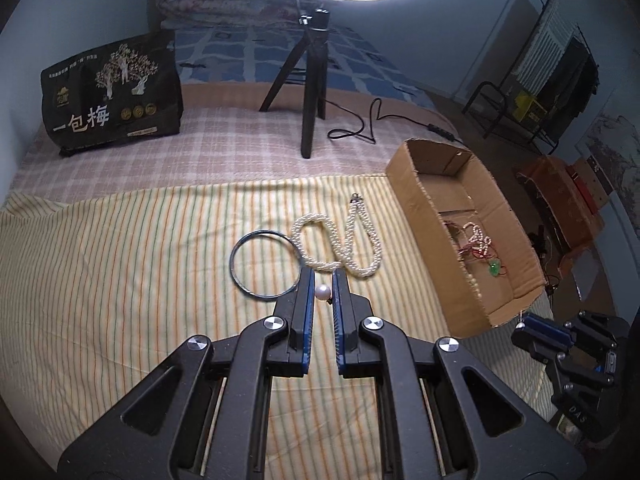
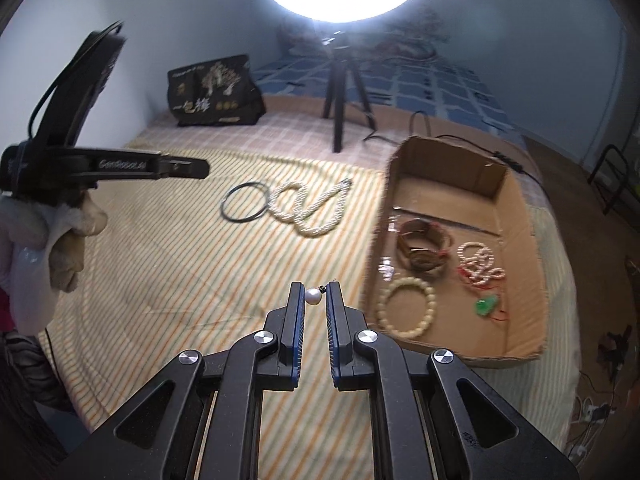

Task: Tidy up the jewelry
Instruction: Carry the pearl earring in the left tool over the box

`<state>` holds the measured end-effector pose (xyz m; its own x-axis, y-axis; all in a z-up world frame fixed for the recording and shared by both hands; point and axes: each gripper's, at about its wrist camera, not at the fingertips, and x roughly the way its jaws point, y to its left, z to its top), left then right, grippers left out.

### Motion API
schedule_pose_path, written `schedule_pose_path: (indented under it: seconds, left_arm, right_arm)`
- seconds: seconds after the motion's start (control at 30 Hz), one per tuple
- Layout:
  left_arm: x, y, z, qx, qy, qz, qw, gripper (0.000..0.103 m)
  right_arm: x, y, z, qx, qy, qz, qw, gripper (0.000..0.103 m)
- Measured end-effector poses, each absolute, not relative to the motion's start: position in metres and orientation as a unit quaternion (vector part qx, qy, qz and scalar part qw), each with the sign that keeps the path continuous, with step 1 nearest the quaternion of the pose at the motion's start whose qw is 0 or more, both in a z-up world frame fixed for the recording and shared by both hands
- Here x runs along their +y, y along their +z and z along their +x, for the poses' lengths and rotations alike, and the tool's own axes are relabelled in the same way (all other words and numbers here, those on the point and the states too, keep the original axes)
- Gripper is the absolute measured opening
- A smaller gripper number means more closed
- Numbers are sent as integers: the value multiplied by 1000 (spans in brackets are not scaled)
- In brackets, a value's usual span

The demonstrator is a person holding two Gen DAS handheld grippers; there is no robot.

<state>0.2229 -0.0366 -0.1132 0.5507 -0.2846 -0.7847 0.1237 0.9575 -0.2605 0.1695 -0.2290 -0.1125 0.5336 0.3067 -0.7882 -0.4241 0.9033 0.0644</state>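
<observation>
Holding a small pearl stud (image 1: 322,292) between its narrowed fingers, the left gripper (image 1: 322,272) hangs over the middle of the striped cloth (image 1: 120,260). It is just short of the pearl rope necklace (image 1: 362,272) and the dark bangle (image 1: 233,264), which lie touching each other there. The jaws look clenched on the stud, though a sliver of gap on one side leaves me unsure how firm the grip is.

The right gripper (image 2: 314,285) grasps a second pearl stud (image 2: 313,296) the same way. The ball sits against one pad and the dark post end against the other. It is just beside the near left wall of the cardboard box (image 2: 448,200), which sits at the cloth's right edge. The box already holds bracelets and a green pendant (image 2: 486,305).

Both studs are probably very light, hard and smooth, so a round pearl can roll or pop out of flat pads if the squeeze shifts. Gripping across the ball and post, as here, seems the steadier hold. Each should be released low over the box floor, since a dropped stud would bounce or get lost in the cloth's folds.

The necklace is limp and will sag and swing, so it is best pinched at a doubled strand near its clasp end. The bangle is stiff and thin and lies flat, so it will need one fingertip slid under its rim.
</observation>
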Motion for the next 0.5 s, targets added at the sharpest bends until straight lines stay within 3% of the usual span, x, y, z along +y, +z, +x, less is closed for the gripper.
schedule_pose_path:
  seconds: [0.5]
  left_arm:
    - [-112,-93,217,432,-172,-52,884,7]
  right_arm:
    - [-294,-107,190,431,151,-30,889,9]
